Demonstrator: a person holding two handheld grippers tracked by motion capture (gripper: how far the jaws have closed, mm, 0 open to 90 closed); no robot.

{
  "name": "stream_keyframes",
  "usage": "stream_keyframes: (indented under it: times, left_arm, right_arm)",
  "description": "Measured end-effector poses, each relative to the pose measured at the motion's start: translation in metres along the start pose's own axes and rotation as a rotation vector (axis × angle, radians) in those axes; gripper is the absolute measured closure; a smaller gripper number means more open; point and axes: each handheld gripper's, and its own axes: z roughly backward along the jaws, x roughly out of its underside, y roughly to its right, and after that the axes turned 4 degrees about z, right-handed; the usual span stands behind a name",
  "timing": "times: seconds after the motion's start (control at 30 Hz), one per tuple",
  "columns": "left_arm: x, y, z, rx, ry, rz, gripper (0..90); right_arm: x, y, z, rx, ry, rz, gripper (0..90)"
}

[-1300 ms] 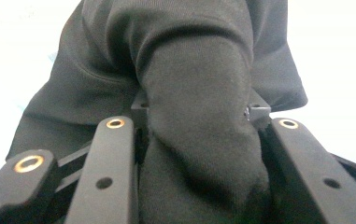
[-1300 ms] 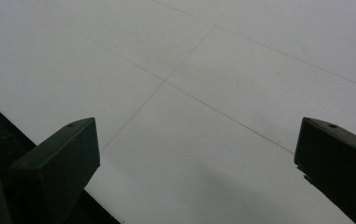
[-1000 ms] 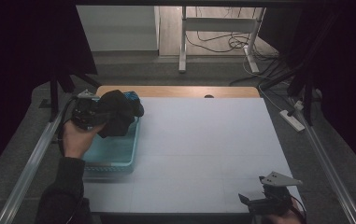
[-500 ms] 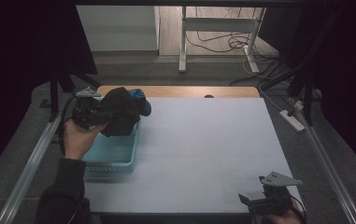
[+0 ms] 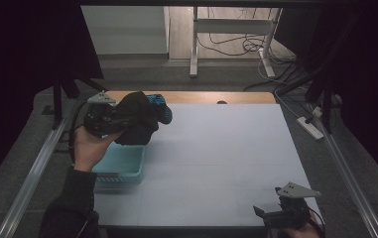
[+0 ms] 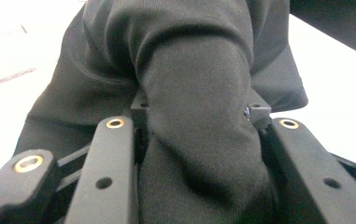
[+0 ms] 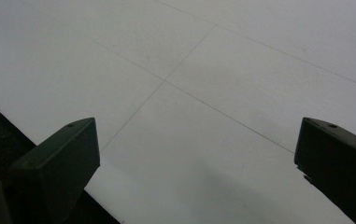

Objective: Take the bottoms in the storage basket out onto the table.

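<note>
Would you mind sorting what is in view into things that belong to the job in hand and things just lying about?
In the job:
- black garment, clamped in the left gripper
- turquoise basket beneath it
- right gripper, open over the white table

Lying about:
- power strip on the floor
- cables behind the table

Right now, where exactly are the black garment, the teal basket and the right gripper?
black garment [image 5: 137,119], high view, on its bunched middle, held above the basket.
teal basket [image 5: 119,174], high view, on its near rim.
right gripper [image 5: 271,214], high view, between its jaw tips, at the table's near right corner.
</note>
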Motion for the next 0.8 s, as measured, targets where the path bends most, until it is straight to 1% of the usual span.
stream_keyframes:
  times: [0.17, 0.2, 0.23, 0.37, 0.57, 0.8]
  left_arm:
    - [-0.003, 0.009, -0.002, 0.015, 0.003, -0.023, 60.2]
    - [-0.005, 0.012, -0.004, 0.025, 0.003, -0.032, 60.2]
    - [-0.005, 0.012, -0.004, 0.025, 0.003, -0.032, 60.2]
    - [-0.008, 0.020, -0.009, 0.043, -0.001, -0.050, 60.1]
    - [-0.012, 0.033, -0.016, 0.058, -0.006, -0.082, 60.2]
    - [-0.016, 0.047, -0.029, 0.092, -0.019, -0.112, 60.1]
  right_arm:
    - [0.000, 0.000, 0.000, 0.000, 0.000, 0.000, 0.5]
    - [0.000, 0.000, 0.000, 0.000, -0.001, 0.001, 0.5]
    - [0.000, 0.000, 0.000, 0.000, -0.001, 0.001, 0.5]
    - [0.000, 0.000, 0.000, 0.000, -0.001, 0.000, 0.6]
    - [0.000, 0.000, 0.000, 0.000, -0.001, 0.001, 0.5]
    - [0.000, 0.000, 0.000, 0.000, -0.001, 0.002, 0.6]
